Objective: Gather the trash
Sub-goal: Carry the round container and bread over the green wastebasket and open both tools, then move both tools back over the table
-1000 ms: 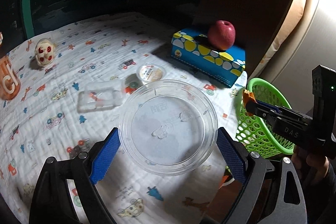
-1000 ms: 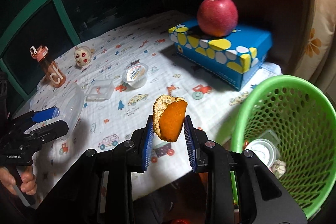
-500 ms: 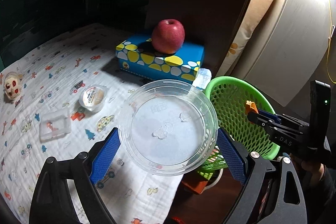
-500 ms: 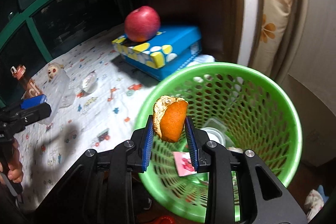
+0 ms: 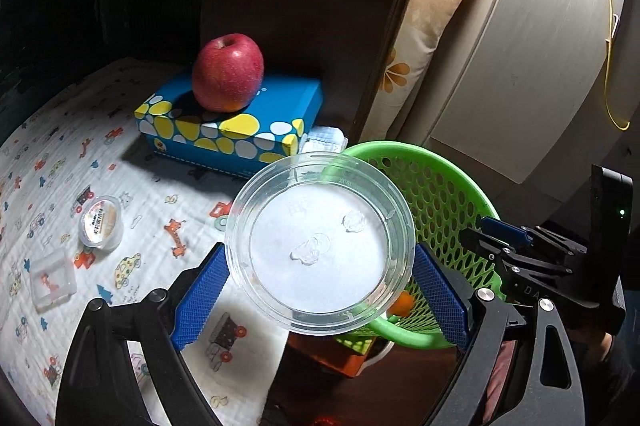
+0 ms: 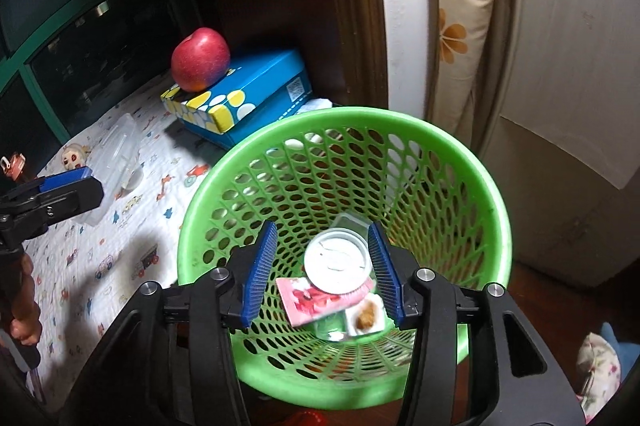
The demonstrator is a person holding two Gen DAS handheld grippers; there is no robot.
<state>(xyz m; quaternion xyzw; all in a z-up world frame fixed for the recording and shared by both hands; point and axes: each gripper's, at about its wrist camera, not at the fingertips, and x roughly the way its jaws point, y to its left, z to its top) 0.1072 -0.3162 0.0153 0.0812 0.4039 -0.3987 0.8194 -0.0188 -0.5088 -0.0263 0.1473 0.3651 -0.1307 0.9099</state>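
Observation:
My left gripper (image 5: 320, 254) is shut on a clear round plastic dish (image 5: 320, 246) and holds it up in front of the green mesh basket (image 5: 444, 186). My right gripper (image 6: 323, 230) hangs over the basket's (image 6: 400, 122) mouth. Its jaws are opening and nothing is between them. In the left wrist view an orange piece (image 5: 402, 302) shows inside the basket. On the basket's bottom lie a white cup lid (image 6: 336, 258), a pink wrapper (image 6: 312, 300) and a small tub of brown food (image 6: 366, 314). The right gripper (image 5: 478, 230) also shows at the basket's right rim.
A red apple (image 5: 228, 72) rests on a blue spotted box (image 5: 232, 130) on the car-print cloth (image 5: 160, 186). A sealed jelly cup (image 5: 100, 222) and a clear square tub (image 5: 52, 278) lie to the left. A small doll (image 6: 74, 156) stands farther back. A pale cabinet (image 5: 520, 66) rises behind the basket.
Both grippers swung right from over the cloth to the basket. The right jaws parted and the orange peel that they held is gone from between them.

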